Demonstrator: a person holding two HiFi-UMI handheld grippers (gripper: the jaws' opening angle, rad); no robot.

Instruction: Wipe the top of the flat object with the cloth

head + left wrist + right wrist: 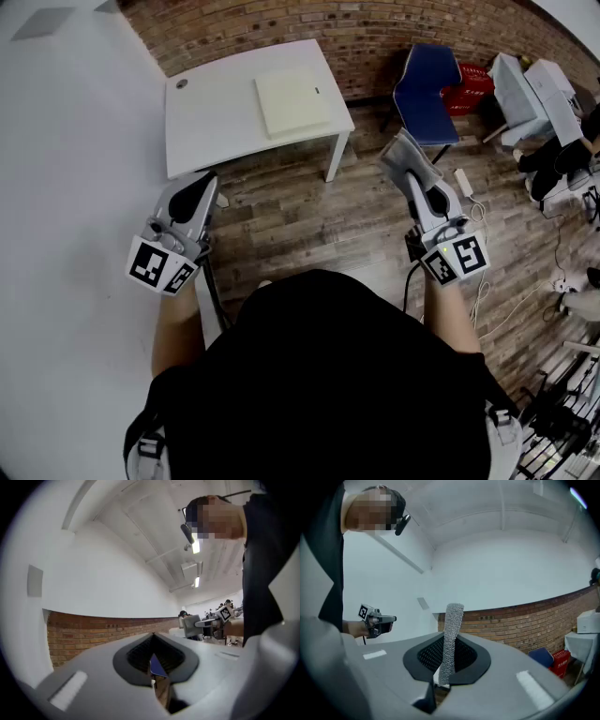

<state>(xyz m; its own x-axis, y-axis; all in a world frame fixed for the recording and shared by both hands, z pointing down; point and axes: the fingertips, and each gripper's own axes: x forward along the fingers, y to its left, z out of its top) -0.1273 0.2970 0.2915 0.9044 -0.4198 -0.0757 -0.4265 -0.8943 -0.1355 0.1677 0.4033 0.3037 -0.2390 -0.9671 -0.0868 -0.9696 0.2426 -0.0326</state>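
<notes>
Overhead, head view: white table [202,117] against a brick wall [281,23], standing on wood plank floor [281,211]; flat object [292,101], pale cream and square, lying on the table's right part, nothing on top of it. Blue chair [427,89] to the table's right, red basket [473,80] just behind it. Left gripper [199,187] and right gripper [422,187] both held over the floor, well apart from the table; grey cloth [405,155] projects from the right one's tip. Left gripper view: left gripper [153,667] has its jaws drawn together to a thin slit, nothing between them; right gripper [225,613] shows small in the distance. Right gripper view: right gripper [445,667] is clamped on the cloth [451,634], a knobbly grey strip rising upright from between the jaws; left gripper [375,618] appears at far left against the white wall [511,564].
</notes>
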